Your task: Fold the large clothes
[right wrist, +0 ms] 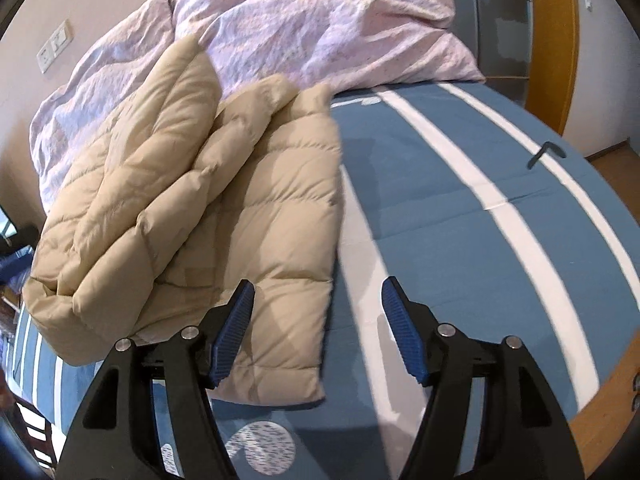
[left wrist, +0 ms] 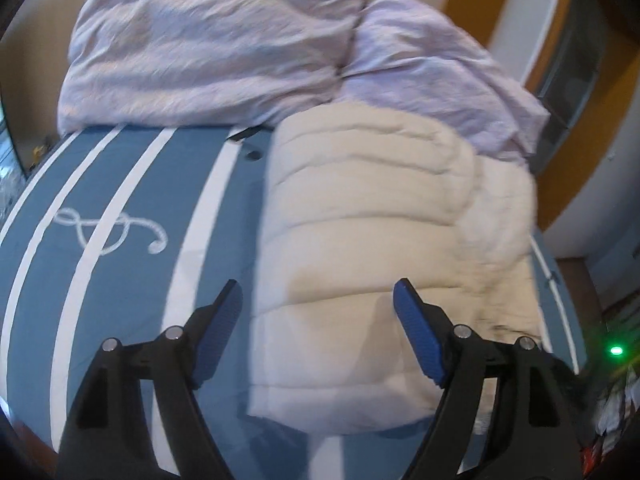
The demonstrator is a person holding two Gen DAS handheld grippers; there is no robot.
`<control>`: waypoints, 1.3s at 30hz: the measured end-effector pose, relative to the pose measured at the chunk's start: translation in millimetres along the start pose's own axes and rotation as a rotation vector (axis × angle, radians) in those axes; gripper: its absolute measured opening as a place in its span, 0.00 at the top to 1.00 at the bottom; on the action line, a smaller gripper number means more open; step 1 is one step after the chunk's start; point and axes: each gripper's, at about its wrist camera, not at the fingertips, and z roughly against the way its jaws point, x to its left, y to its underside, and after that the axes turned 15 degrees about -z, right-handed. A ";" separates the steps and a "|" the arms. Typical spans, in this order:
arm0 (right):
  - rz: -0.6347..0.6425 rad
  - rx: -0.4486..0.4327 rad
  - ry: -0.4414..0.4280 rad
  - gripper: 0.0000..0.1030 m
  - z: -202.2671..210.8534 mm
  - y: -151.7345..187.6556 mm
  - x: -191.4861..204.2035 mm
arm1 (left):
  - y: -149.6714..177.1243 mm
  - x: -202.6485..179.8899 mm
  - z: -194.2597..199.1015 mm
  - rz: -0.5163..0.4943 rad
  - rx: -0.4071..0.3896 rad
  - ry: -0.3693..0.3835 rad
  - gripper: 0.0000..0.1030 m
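— What does the left wrist view give you?

— The left hand-held gripper (left wrist: 318,298) fills the bottom of the frame, its blue-padded jaws spread apart with nothing clamped between them. Behind them, in the centre and right of the picture, lies the quilted down jacket (left wrist: 372,216), pale cream here and somewhat blurred, folded into a bulky bundle on the bed (left wrist: 120,184). The bed's cover is blue with white stripes and a white rope-knot design at the left. Across the top of the frame sits a crumpled lilac duvet (left wrist: 208,48), and the jacket's far end lies against it.

— And the right wrist view?

— The right hand-held gripper (right wrist: 318,296) is also at the bottom, jaws apart and empty — the left pad hangs over the jacket's near edge, but I cannot tell whether it touches the fabric. The quilted down jacket (right wrist: 192,200) looks beige here and takes up the left and centre, folded over itself in thick puffy layers. Its upper part rests against the lilac duvet (right wrist: 320,28) at the top. The bed (right wrist: 460,220) spreads out to the right, and a small dark hex key (right wrist: 545,153) lies on a white stripe at the upper right.
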 end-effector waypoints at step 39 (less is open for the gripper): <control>0.027 -0.106 -0.241 0.51 24.0 -84.6 60.4 | 13.8 -61.2 -66.4 -0.097 0.045 0.034 0.23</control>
